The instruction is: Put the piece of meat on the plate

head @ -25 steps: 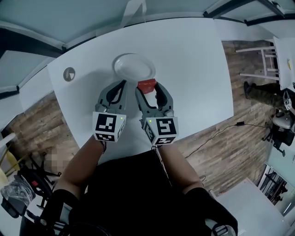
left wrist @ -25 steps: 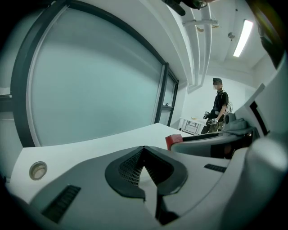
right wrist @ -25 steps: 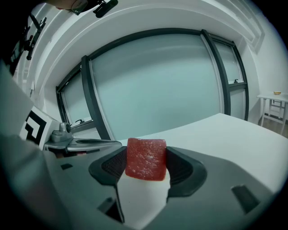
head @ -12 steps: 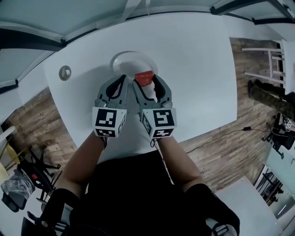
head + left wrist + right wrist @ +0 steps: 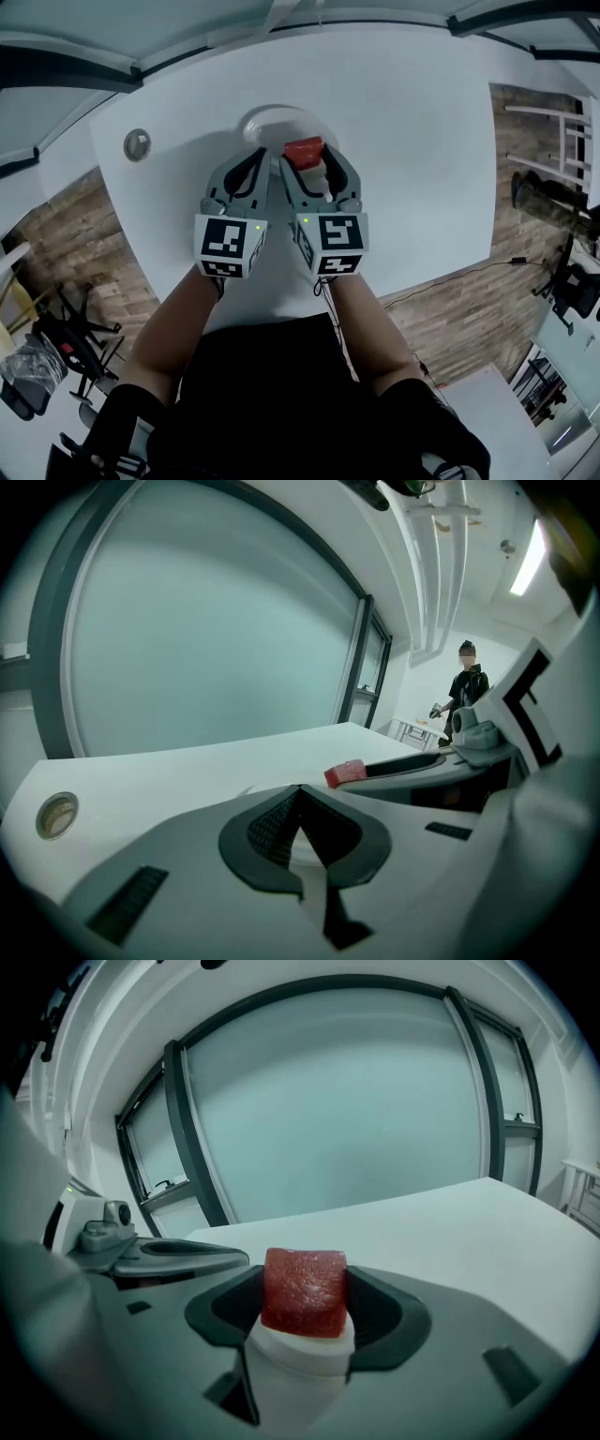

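Right gripper point(image 5: 307, 157) pinches piece of meat point(image 5: 303, 148), apparently above near-right rim of plate point(image 5: 265, 116). Plate centre lies just ahead, slightly left. Left gripper point(image 5: 252, 161) pressed together, empty, just beside, above worktop point(image 5: 403, 141).

The piece of meat point(image 5: 303, 1296) is showing a grainy, faintly glistening surface between the right gripper's point(image 5: 303, 1283) matt grey plastic jaws. The white table point(image 5: 403, 141) is looking smooth and matt, the floor point(image 5: 66, 225) wooden.
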`<state>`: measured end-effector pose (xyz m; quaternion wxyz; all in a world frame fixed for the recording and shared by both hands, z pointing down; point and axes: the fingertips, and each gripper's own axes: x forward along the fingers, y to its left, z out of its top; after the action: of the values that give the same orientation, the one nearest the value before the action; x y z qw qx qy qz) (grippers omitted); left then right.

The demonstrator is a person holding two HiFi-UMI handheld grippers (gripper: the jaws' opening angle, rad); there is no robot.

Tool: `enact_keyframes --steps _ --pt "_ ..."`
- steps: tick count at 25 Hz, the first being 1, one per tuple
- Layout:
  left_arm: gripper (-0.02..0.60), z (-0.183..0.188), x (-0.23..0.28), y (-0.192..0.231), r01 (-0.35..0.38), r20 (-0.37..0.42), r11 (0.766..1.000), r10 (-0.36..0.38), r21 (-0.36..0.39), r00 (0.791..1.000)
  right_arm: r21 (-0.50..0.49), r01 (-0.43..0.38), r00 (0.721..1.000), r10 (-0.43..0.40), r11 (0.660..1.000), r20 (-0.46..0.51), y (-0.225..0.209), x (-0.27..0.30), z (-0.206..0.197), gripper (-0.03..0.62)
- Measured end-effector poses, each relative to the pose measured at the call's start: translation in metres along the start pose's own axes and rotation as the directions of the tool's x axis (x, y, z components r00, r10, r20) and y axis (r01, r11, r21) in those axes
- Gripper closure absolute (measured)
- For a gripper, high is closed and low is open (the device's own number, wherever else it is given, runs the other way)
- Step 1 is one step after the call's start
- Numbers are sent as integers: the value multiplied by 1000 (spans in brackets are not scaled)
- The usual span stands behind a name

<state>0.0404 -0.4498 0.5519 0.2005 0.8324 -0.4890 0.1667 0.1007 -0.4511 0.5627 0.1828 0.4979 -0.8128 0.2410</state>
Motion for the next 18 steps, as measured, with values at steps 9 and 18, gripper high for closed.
enact_keyframes --steps 9,18 --pt "578 0 3 4 -10 -2 1000 10 -15 1000 -30 -4 998 2 1000 -66 1 13 -5 318" --pt "578 -6 10 9 -19 -14 999 18 -30 1000 -66 -18 988 7 998 -155 7 26 -10 318"
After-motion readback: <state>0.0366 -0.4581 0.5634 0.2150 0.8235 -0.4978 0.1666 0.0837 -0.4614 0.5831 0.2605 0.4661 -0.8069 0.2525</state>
